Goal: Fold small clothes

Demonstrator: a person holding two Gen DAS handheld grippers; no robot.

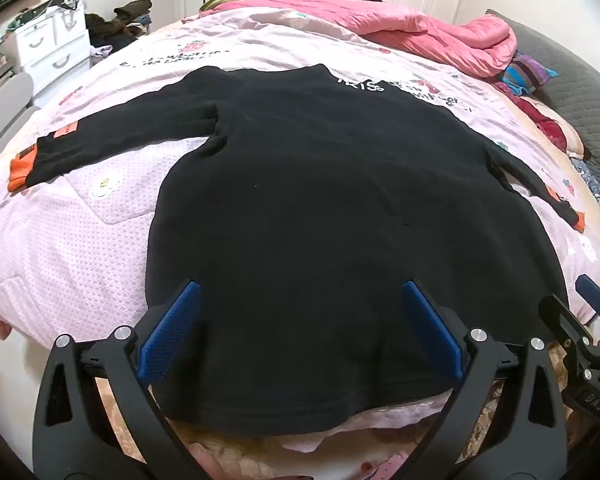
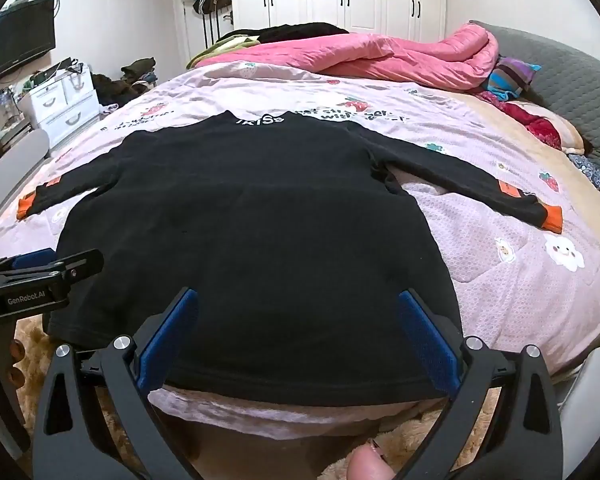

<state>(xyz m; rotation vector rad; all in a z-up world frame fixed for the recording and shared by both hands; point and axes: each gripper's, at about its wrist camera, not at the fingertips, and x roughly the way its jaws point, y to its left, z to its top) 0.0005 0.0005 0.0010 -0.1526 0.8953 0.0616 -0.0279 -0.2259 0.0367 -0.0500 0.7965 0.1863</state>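
drawers: white drawer unit (image 1: 54, 50) at the far left, beside the bed, well apart from both tools.
left cuff: orange cuff (image 1: 19, 170) at the end of the sleeve stretched out to the left, flat on the cover.
left gripper: left gripper (image 1: 298, 334) hangs over the near hem with its blue pads spread wide; nothing is pinched between them, and the cloth lies under and beyond them.
sweater: black sweater (image 1: 300, 200) lies flat on the bed, both sleeves out sideways, collar at the far end with white lettering, hem nearest the tools and just at the bed's near edge.
bedspread: pale pink bedspread (image 1: 68, 240) with strawberry and cloud prints lies under the sweater.
right gripper: right gripper (image 2: 298, 338) hovers over the right part of the hem, pads also spread wide and holding nothing; in the left view it (image 1: 592, 320) shows at the right edge, beside the hem's right corner.
right cuff: second orange cuff (image 2: 553, 218) at the end of the right sleeve, well apart from the tools.
quilt: pink quilt (image 2: 380, 54) bunched at the far side of the bed.
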